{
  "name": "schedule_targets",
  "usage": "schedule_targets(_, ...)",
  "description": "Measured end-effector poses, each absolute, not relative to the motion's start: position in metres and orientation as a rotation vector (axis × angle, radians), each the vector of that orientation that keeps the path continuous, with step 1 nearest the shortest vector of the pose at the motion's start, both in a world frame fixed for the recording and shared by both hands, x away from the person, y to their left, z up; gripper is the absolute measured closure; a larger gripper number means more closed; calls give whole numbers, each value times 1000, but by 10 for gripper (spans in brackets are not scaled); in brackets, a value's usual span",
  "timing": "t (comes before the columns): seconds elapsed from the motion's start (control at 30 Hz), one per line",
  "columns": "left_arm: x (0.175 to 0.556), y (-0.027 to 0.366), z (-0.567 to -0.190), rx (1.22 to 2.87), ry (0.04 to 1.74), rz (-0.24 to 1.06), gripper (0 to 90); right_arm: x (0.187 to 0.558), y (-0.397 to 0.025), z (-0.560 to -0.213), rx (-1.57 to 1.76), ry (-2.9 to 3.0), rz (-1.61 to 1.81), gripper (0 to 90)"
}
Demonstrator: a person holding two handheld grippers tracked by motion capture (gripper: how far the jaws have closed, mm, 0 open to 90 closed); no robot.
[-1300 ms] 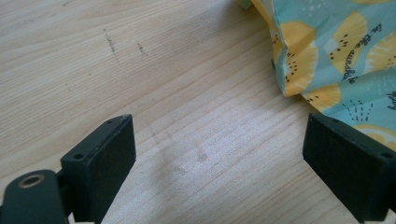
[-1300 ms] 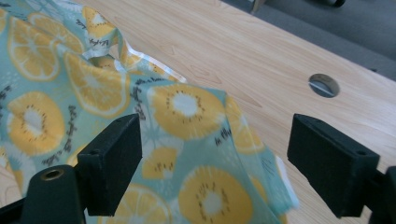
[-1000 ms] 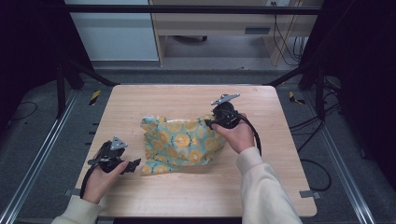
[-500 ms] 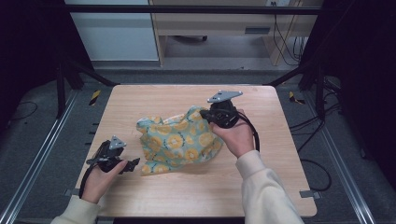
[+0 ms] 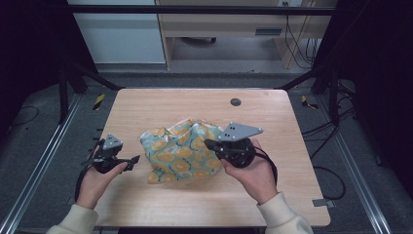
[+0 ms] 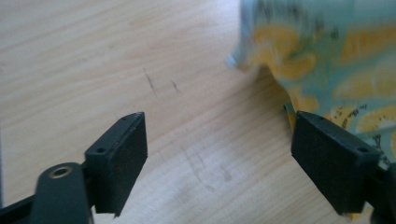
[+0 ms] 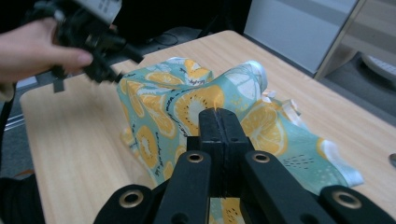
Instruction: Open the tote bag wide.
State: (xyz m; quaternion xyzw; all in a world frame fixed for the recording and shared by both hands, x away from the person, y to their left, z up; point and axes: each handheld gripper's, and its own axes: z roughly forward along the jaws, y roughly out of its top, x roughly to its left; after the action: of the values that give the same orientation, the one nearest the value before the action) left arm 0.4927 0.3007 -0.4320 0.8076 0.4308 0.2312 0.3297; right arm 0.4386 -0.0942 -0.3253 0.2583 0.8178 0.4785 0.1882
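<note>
A teal cloth with orange-slice print lies bunched up in the middle of the wooden table. My right gripper is shut on the cloth's right side and holds a fold lifted; in the right gripper view its jaws meet on the fabric. My left gripper stands open just left of the cloth's near-left corner, low over the table. In the left gripper view the cloth lies past the right jaw, and bare wood shows between the jaws.
A small dark round hole sits in the table top at the far right of centre. Black frame posts and cables stand around the table. Bare wood lies in front of and behind the cloth.
My right gripper has pulled the cloth's far-right part toward the near edge and leftward, folding the cloth over itself into a heap. The left gripper has barely moved.
</note>
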Motion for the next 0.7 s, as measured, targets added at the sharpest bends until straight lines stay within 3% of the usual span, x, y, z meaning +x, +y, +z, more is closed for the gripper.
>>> schedule_targets(0.23,509,291,-402,2150,1067,618,263,431,-90,-342,715,2345,1337,900)
schedule_targets(0.7,543,224,-391,2248,936,559,217,427,-90,-352,714,2375,1320,900)
